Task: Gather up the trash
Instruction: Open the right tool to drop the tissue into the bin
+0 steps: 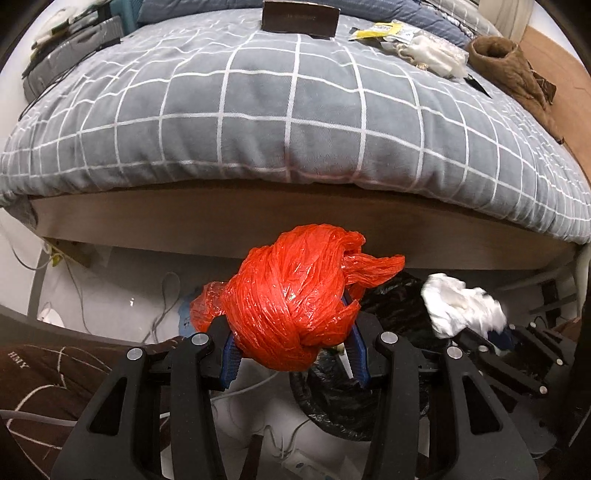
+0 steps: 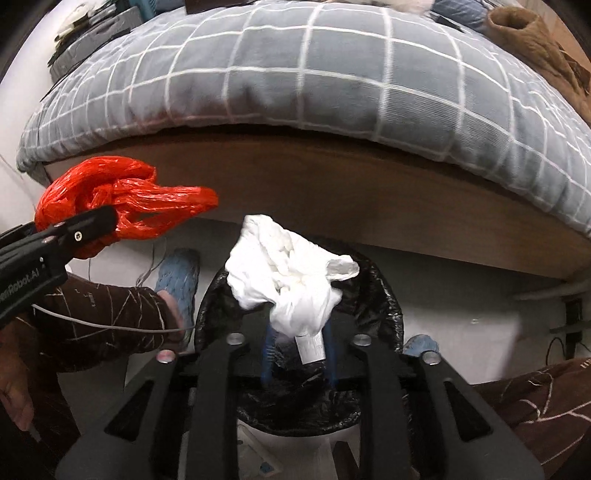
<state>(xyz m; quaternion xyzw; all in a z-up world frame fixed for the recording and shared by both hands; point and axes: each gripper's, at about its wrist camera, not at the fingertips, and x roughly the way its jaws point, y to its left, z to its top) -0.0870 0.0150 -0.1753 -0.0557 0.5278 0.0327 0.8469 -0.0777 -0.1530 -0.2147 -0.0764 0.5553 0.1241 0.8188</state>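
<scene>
Holding a knotted ball of red plastic bag (image 1: pixel 295 306), the left gripper (image 1: pixel 291 354) has its blue fingers (image 1: pixel 231 360) squeezed on both sides of the ball. The ball is up in the air, in front of the bed frame and just beside the bin — not over the middle of it. If the fingers let go now, I think the ball could bump the rim and roll off onto the floor, maybe under the bed (image 1: pixel 295 110).

The right gripper (image 2: pixel 297 360) is right above the bin with the black liner (image 2: pixel 384 295). A bunch of white tissue (image 2: pixel 291 280) sits between its blue fingers (image 2: pixel 266 354), with a small white tag hanging at the bottom. The picture is blurry there, so I cannot tell if the fingers are pressing on the tissue or have gone loose around it.

Tissue is light and soft — it could stick to one finger, or float to the side and miss the bin.

The two grippers are near each other, so they could knock together over the small bin opening. More trash, like a yellow wrapper (image 1: pixel 384 31), waits far back on the grey checked blanket.
</scene>
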